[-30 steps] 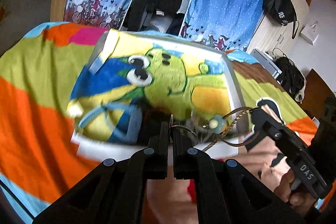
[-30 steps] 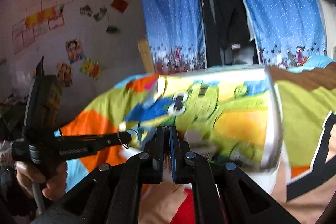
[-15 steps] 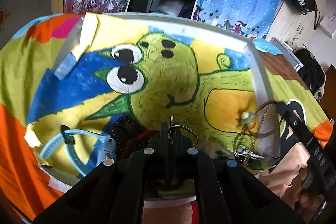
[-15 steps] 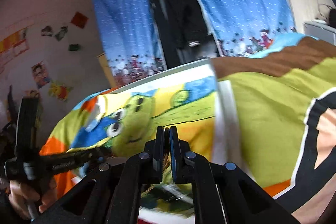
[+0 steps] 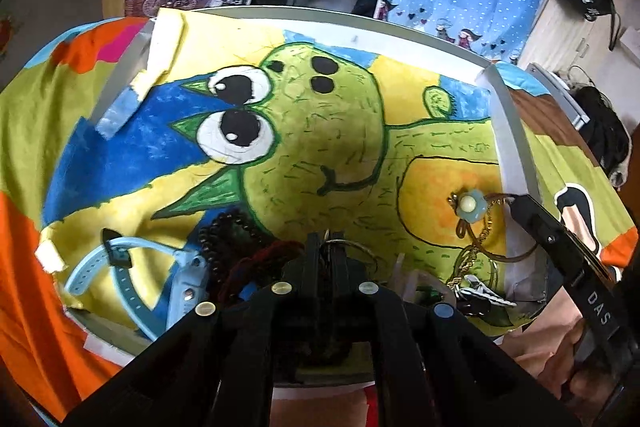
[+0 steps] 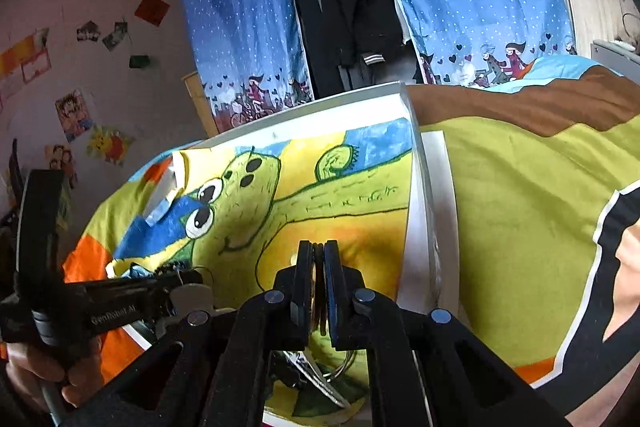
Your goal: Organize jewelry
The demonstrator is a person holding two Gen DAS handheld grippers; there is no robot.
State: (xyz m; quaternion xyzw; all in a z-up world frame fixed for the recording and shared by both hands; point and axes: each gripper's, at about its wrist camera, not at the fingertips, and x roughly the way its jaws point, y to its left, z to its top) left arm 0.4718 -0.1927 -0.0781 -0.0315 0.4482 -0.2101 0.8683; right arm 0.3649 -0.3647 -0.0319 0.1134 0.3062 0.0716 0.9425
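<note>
The left gripper (image 5: 326, 247) is closed on a thin metal ring (image 5: 352, 247) at the lower centre, over the painted tray (image 5: 508, 131). The right gripper (image 6: 318, 267) pinches a brown cord necklace (image 5: 470, 207) with a pale flower pendant, at the tray's right side.

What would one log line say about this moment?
left hand-held gripper: shut on thin metal ring | right hand-held gripper: shut on brown cord bracelet | both over cartoon-painted tray | light-blue watch lying inside
</note>
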